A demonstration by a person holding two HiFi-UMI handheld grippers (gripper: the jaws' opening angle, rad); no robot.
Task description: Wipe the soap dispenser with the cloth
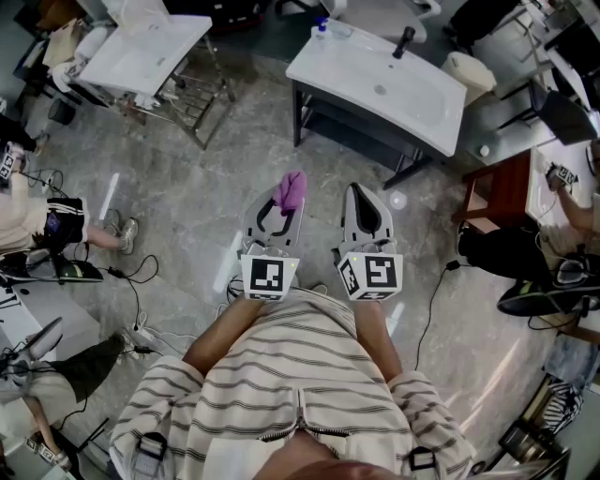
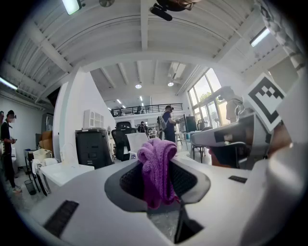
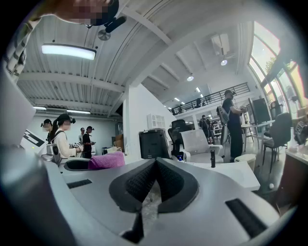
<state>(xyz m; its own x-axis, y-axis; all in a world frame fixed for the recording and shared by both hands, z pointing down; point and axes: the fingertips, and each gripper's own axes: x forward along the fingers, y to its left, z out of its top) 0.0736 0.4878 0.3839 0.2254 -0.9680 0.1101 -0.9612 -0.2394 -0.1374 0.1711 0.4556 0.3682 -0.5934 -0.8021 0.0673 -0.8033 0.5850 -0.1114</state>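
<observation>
Left gripper (image 1: 279, 208): its fingers are clamping the purple cloth (image 2: 158, 168), which is hanging bunched between them. Right gripper (image 3: 155, 166): its fingers are pressing together on nothing. The soap dispenser (image 1: 322, 27) is standing on the white sink's (image 1: 422, 112) far left corner, well apart from both grippers.

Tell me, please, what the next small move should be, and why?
Probably step toward the white sink: the left tongs grip the purple cloth, but the blue-topped bottle, likely the dispenser, sits at the sink's far corner, well ahead. The right tongs are shut and empty.
</observation>
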